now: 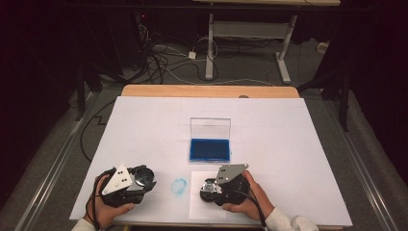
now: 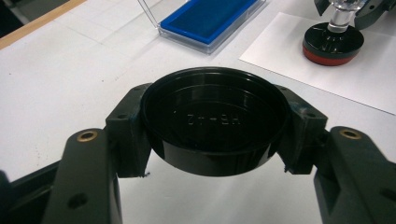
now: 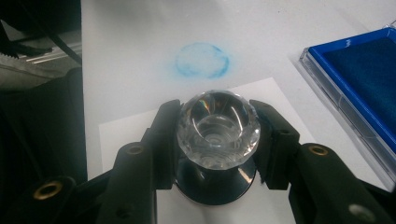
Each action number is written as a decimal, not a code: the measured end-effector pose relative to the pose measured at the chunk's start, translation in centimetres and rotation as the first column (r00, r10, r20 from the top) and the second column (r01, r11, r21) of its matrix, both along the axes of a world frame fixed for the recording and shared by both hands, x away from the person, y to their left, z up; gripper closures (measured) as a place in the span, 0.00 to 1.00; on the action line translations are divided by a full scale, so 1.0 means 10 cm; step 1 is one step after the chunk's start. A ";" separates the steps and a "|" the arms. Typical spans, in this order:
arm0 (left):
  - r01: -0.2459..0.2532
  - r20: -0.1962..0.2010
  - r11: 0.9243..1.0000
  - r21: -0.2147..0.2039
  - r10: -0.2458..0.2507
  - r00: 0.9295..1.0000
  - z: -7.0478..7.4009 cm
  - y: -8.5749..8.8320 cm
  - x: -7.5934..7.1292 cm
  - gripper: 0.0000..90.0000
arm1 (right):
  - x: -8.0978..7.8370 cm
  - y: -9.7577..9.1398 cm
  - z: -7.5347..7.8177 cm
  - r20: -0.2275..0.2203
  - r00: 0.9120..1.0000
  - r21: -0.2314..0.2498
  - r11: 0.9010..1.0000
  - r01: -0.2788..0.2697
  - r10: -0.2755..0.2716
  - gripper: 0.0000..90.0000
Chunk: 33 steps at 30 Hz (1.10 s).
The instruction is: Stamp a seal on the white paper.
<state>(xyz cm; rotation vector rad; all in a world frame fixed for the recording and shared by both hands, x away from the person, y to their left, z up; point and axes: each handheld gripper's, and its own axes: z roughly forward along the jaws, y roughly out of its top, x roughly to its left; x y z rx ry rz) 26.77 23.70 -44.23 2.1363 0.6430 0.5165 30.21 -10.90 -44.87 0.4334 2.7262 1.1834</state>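
Stamp (image 3: pixel 218 140) sat clamped in your right gripper (image 1: pixel 217 186), the jaws pinching its faceted clear knob from both sides, so the black base with its red pad pointed down. You had its face resting on the white sheet of paper (image 1: pixel 197 208) at about six o'clock on the table, in what looked like pressing a print; from the frames I could not tell whether the pad bore down fully. Gripping the knob rather than the base kept the jaws clear of the inked face, which seemed the reason for that hold.

Your left gripper (image 1: pixel 137 183) held the stamp's round black cap (image 2: pixel 215 122) at about seven o'clock, jaws closed on its rim with the hollow side up. Parking it there, off to the side, kept it out of the work yet ready, I judged, for recapping.

Between the two grippers lay a faint blue ring smudge (image 1: pixel 179 186) on the white table cover (image 1: pixel 298 144). At twelve o'clock from the paper, near the table's middle, stood the blue ink pad (image 1: pixel 210 149) with its clear lid (image 1: pixel 210 128) hinged upright at the far edge, left open probably so you could re-ink without a free hand. Beyond the table, cables (image 1: pixel 159 60) trailed over the floor.
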 end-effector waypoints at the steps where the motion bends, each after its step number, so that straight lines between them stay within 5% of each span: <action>1: 0.001 -0.001 1.000 0.001 -0.001 1.000 0.00 0.00 0.00 0.41 | 0.00 0.00 0.00 -0.001 1.000 0.001 1.000 0.000 0.000 0.63; 25: 0.005 0.002 1.000 -0.002 -0.005 1.000 0.01 -0.01 0.01 0.41 | 0.01 -0.04 0.02 -0.005 1.000 0.018 1.000 0.009 -0.009 0.63; 29: 0.005 0.004 1.000 -0.002 -0.005 1.000 0.00 -0.01 0.02 0.41 | 0.05 -0.15 0.16 0.000 0.999 0.097 0.994 0.054 -0.054 0.63; 33: 0.010 0.001 1.000 0.002 -0.010 1.000 0.00 -0.02 0.02 0.41 | 0.05 -0.21 0.25 0.010 0.996 0.122 0.989 0.082 -0.084 0.63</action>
